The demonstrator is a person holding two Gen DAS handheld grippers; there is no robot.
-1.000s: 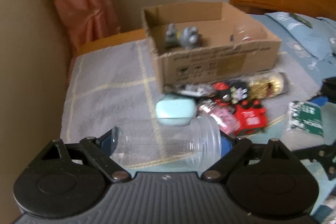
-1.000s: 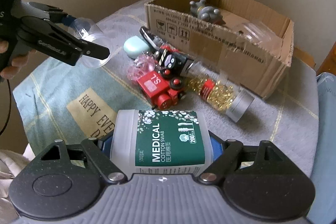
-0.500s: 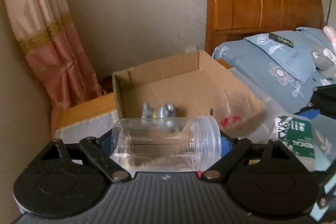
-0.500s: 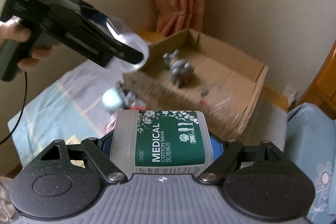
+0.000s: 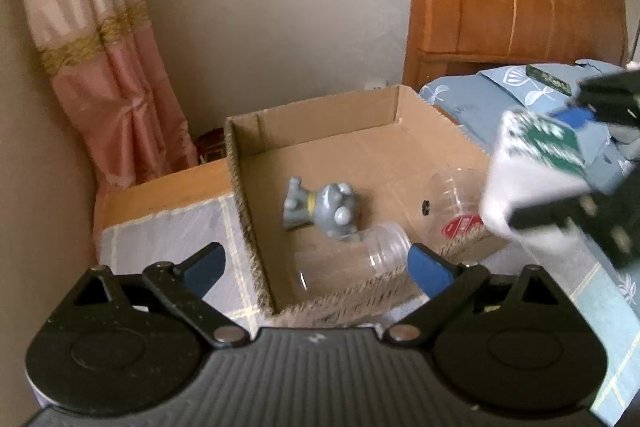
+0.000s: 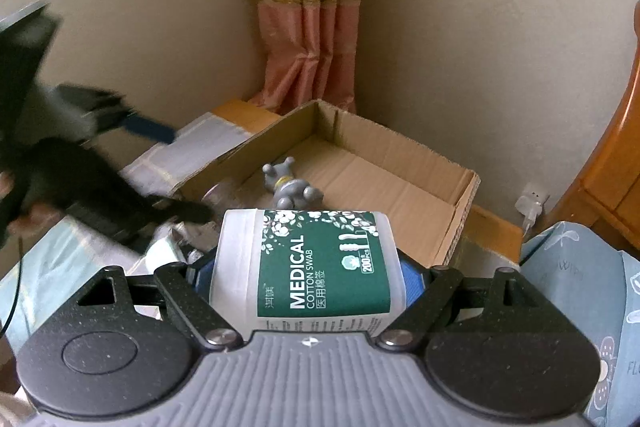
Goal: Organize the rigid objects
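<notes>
Clear jar (image 5: pixel 352 259) drops below the opening, empty left hand-held gripper (image 5: pixel 316 263); right hand-held gripper (image 6: pixel 308 267), clamping swab tub (image 6: pixel 308 267), risks colliding over cardboard box (image 5: pixel 320 131).

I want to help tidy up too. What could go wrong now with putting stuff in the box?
1. The clear jar lies on its side in the box, touching the grey toy; it might roll as the left tool opens.
2. The right tool holds the swab tub near the left tool; they could bump.
3. Dropped from up high, the tub may hit the toy or the clear cup.
</notes>
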